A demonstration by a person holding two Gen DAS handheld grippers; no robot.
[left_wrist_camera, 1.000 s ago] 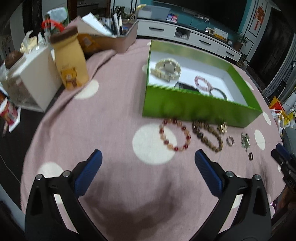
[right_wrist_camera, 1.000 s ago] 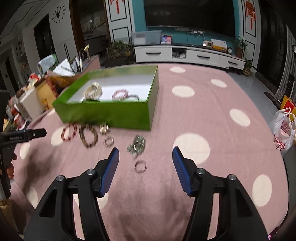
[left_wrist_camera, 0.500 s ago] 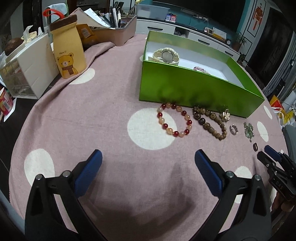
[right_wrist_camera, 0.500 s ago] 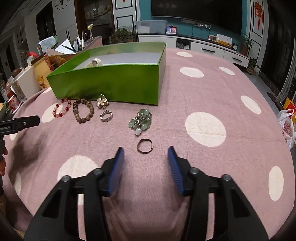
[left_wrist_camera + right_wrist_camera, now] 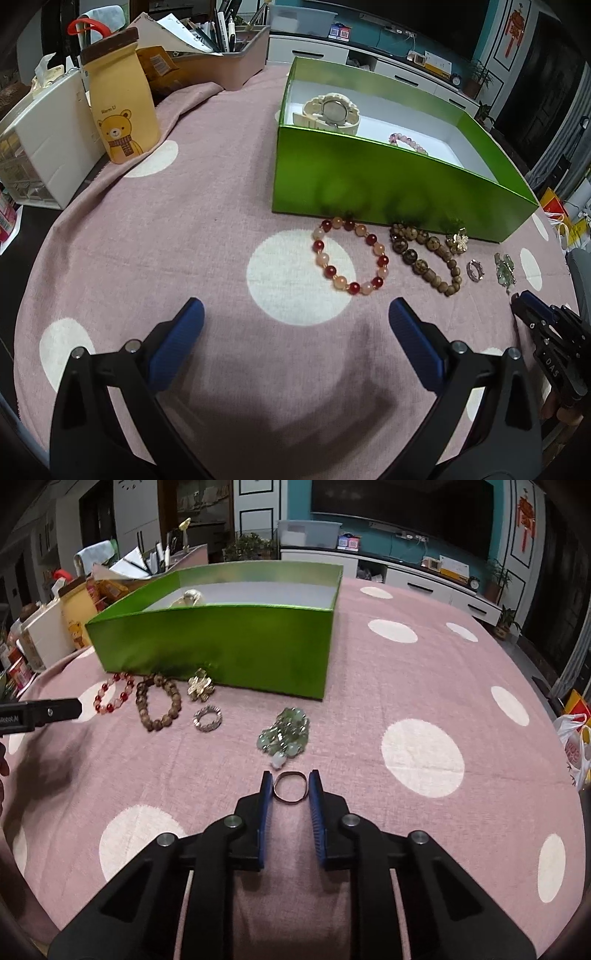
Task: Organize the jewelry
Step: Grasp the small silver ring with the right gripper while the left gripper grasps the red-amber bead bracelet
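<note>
Thin metal ring [image 5: 290, 787] between ribbed pads [image 5: 315, 801]

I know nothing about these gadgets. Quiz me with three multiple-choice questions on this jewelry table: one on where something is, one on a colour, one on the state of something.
1. Where is the cream watch?
A. inside the green box
B. on the cloth beside the rings
C. in the left gripper

2. What colour is the tablecloth?
A. blue with stripes
B. pink with white dots
C. plain grey

3. How is the right gripper?
A. wide open above the box
B. clamped on a bracelet
C. nearly closed around the thin ring

Answers: 1 A, it lies within the box walls. 2 B, white dots show all over. 3 C, its fingers flank the ring.
</note>
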